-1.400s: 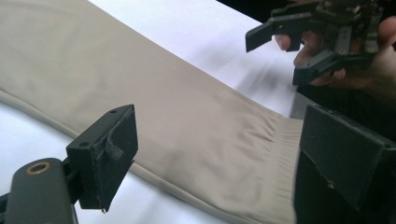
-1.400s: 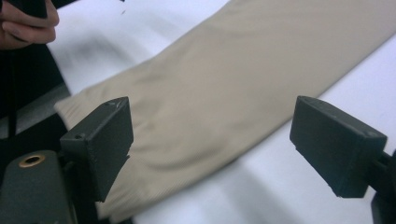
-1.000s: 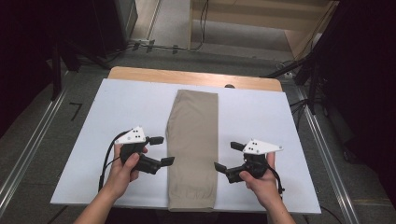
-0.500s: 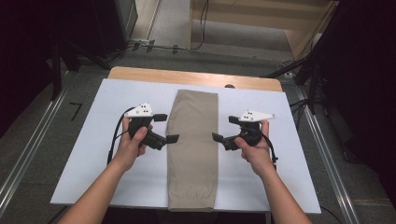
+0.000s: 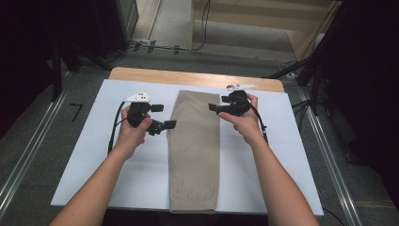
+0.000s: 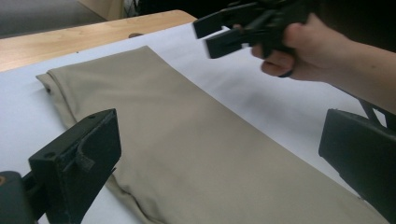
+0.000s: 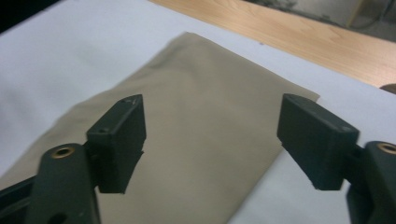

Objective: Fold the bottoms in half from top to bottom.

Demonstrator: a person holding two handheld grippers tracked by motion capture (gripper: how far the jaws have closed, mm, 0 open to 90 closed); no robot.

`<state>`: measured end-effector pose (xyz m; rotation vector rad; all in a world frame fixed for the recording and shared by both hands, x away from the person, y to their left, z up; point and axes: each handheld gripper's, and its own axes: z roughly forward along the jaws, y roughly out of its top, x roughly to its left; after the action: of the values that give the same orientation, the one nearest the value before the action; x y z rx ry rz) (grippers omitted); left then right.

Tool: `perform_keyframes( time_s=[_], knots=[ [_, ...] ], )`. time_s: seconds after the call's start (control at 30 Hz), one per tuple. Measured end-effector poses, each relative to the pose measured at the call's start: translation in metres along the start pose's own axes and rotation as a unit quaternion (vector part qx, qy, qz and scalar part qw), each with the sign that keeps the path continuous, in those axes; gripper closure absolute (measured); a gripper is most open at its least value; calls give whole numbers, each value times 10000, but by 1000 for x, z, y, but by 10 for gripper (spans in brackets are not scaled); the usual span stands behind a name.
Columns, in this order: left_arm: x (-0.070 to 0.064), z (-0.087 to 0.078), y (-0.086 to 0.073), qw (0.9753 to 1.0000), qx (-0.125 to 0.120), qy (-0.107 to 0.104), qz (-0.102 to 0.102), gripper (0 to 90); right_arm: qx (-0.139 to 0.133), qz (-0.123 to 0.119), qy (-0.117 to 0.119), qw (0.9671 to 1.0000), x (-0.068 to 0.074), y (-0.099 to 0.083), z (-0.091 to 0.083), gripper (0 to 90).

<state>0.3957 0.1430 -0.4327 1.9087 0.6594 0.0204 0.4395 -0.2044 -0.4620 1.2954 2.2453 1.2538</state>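
both hand-held grippers have moved up the bench — left hand-held gripper (image 5: 163, 116) and right hand-held gripper (image 5: 214, 108), jaws spread, flank the folded khaki trousers (image 5: 194, 150) — nearer the far end.

1. Left gripper (image 5: 163, 117): held in the person's left hand (image 5: 133, 133), jaws spread wide apart and pointing toward the right; a cable loops from it along the wrist.
2. Right gripper (image 5: 215, 107): held in the right hand (image 5: 244, 120), jaws parted and pointing toward the left, farther forward than the left one.
3. Forearms: both bare, reaching in from the near edge, the right stretched farther forward.
4. Grip: each hand wraps its gripper's handle; nothing between either pair of jaws.
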Motion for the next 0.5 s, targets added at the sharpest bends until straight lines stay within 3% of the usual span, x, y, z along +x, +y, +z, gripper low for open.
perform_keyframes(
  time_s=[0.2,0.3,0.5],
  knots=[
    [4,-3,3,9999,29,42,-96,0,323,225,-531,9978,-23,2,39,383],
    [6,-1,5,9999,95,48,-104,0,419,425,-657,9960,-34,3,52,421],
    [14,12,11,9991,383,151,-69,0,573,468,-784,9942,-55,3,65,449]
  ],
)
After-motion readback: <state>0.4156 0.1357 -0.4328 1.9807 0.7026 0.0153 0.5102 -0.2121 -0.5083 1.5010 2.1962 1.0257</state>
